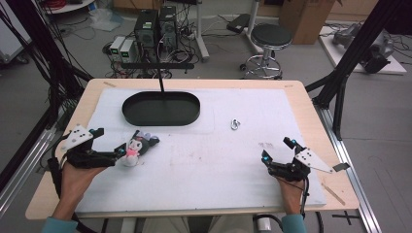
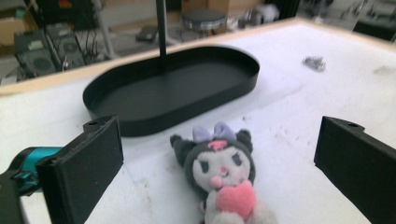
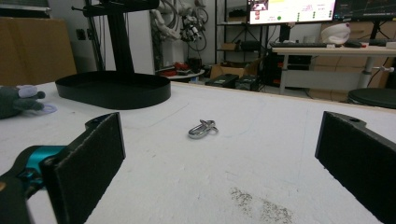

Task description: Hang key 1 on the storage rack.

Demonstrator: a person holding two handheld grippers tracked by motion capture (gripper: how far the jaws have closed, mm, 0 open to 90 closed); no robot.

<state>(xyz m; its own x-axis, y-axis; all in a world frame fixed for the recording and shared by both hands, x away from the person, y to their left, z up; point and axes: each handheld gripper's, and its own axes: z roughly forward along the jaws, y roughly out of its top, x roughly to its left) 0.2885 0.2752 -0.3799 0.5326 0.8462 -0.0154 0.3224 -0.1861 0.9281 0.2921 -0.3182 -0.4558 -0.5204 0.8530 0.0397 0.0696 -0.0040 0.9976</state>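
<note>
Left gripper [image 1: 111, 141], jaws apart, straddles the plush [image 2: 223, 175] near the table's [image 1: 291, 85] left edge, ready to grasp. Right gripper [image 1: 278, 150] waits open, facing the clasp [image 3: 202, 129].

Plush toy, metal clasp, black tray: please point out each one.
plush toy [image 2: 219, 170], left gripper view, on its white face.
metal clasp [image 3: 202, 129], right gripper view, on its silver body.
black tray [image 1: 160, 108], high view, on its floor.
</note>
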